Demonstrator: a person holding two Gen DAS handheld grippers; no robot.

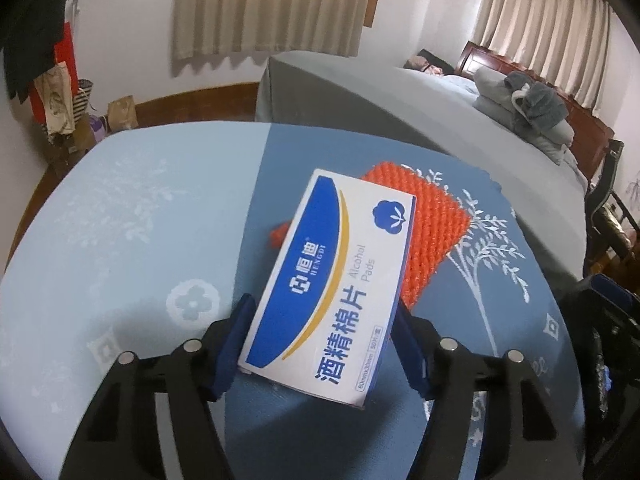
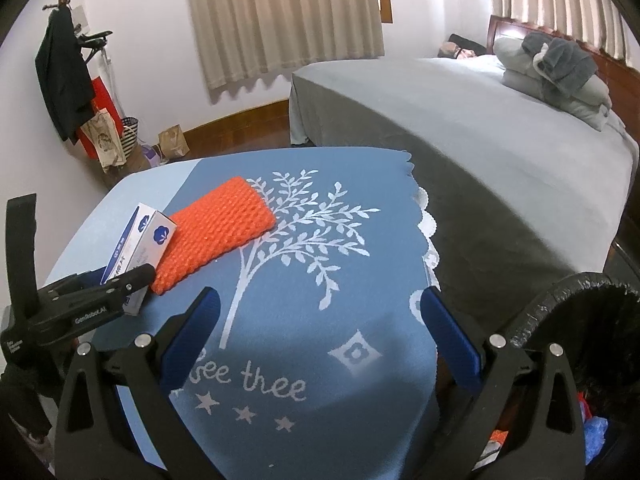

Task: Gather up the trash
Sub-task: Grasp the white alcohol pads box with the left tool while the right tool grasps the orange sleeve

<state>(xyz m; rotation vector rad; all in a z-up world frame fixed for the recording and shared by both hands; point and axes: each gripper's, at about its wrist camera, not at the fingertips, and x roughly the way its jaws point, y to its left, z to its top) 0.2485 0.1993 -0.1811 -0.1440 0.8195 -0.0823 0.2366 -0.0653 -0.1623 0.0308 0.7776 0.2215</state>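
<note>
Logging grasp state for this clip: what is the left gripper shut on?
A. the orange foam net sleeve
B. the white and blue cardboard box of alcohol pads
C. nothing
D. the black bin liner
B: the left gripper has its blue pads pressed to both sides of the white and blue cardboard box of alcohol pads, which partly covers the orange foam net sleeve.

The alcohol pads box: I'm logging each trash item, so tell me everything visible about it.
The alcohol pads box is a flat rectangular carton, seemingly cardboard, white with a blue and gold swoosh, Chinese lettering, "Alcohol Pads" and a blue flower logo. It looks closed and undamaged. The left hand-held gripper clamps its long sides. Its far end overlaps the orange foam net on the blue tablecloth.
</note>
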